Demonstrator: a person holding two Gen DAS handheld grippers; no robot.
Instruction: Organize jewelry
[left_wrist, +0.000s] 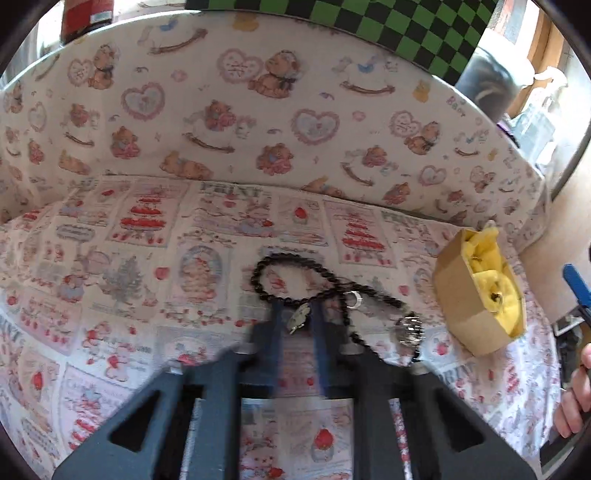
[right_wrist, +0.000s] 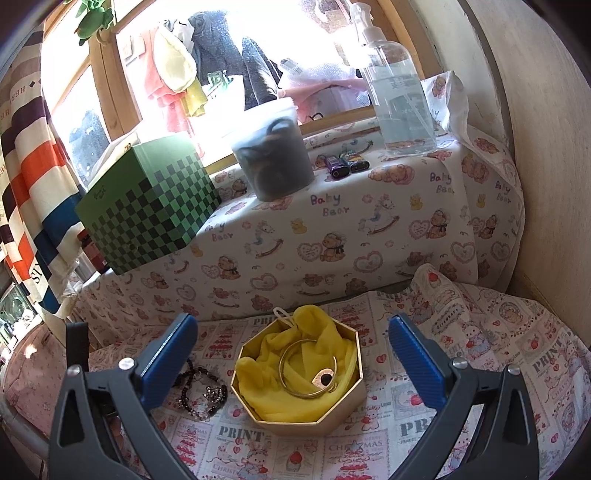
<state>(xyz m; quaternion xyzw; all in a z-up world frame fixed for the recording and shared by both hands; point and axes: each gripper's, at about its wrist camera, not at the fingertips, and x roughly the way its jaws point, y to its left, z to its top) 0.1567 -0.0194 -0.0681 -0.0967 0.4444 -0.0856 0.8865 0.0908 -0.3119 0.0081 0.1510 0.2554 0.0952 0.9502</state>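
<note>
In the left wrist view my left gripper (left_wrist: 298, 314) points down at the printed cloth, shut on a small silver pendant (left_wrist: 300, 317) held between its pads. A black bead necklace (left_wrist: 280, 264) loops just beyond the tips, with a silver ring (left_wrist: 354, 298) and a crystal bracelet (left_wrist: 408, 328) to the right. An octagonal cardboard box (left_wrist: 458, 306) lined with yellow cloth stands at the right. In the right wrist view my right gripper (right_wrist: 291, 325) is open, its blue pads (right_wrist: 168, 356) on either side of the box (right_wrist: 332, 417). A gold bangle (right_wrist: 291, 384) lies inside it.
A raised ledge under bear-print cloth (right_wrist: 332, 236) runs along the back. On it stand a green checkered box (right_wrist: 147, 214), a tub of dark items (right_wrist: 273, 155), two lighters (right_wrist: 345, 164) and a spray bottle (right_wrist: 399, 92). A wall (right_wrist: 546, 184) closes the right side.
</note>
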